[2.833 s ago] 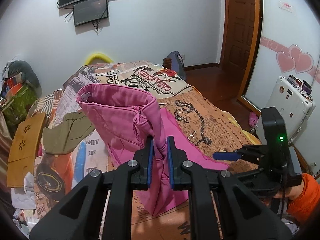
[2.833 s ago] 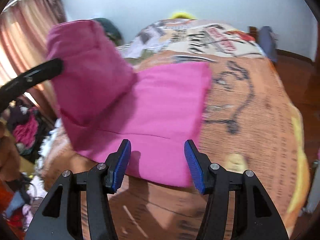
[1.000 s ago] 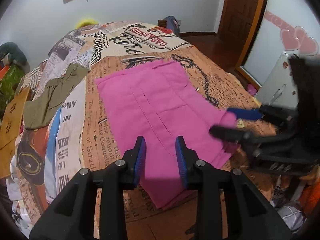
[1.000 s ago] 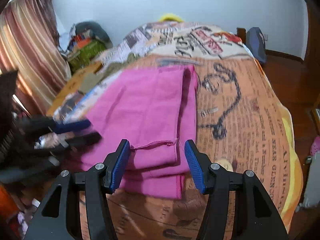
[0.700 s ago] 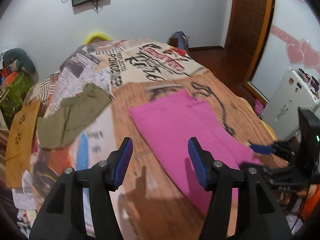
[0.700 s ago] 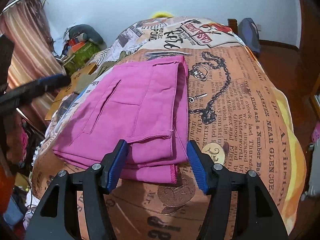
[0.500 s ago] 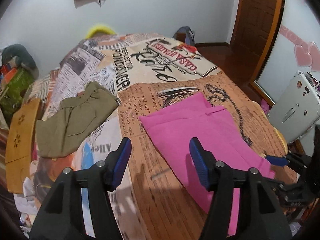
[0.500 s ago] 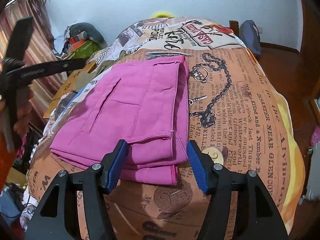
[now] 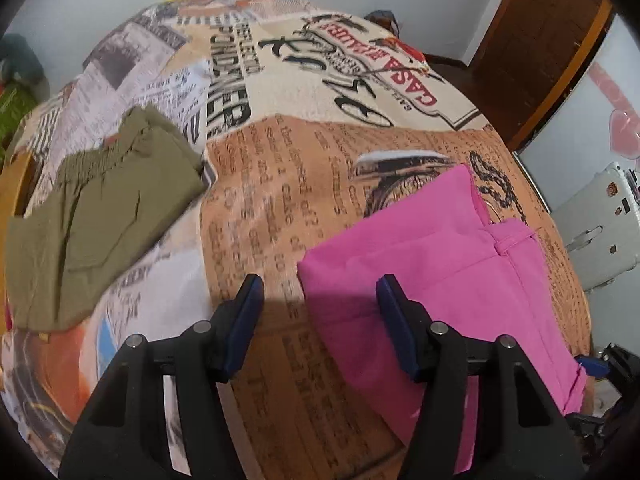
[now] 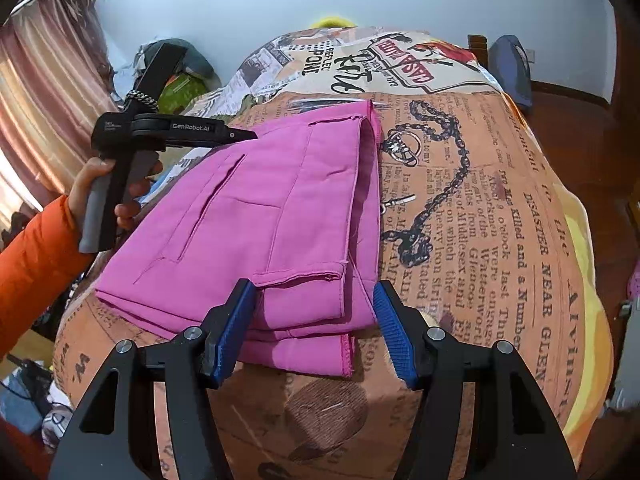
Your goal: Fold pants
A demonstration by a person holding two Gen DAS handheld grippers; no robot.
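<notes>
The pink pants (image 10: 272,224) lie folded in a flat stack on the printed bedspread (image 10: 500,240); they also show in the left wrist view (image 9: 448,264). My right gripper (image 10: 316,328) is open and empty, just above the stack's near edge. My left gripper (image 9: 320,324) is open and empty, over the stack's left corner. From the right wrist view, the left gripper's body (image 10: 160,132) is held in a hand at the pants' far left side.
Olive green pants (image 9: 92,208) lie on the bed's left side. A white suitcase (image 9: 596,232) stands beside the bed on the right. A brown door (image 9: 536,40) is at the back right. Curtains (image 10: 36,112) and piled clutter (image 10: 180,80) are on the left.
My left gripper let go of the pink pants, which now lie folded flat, and opened wide; it swung left toward the stack's left corner. My right gripper stayed open near the front edge.
</notes>
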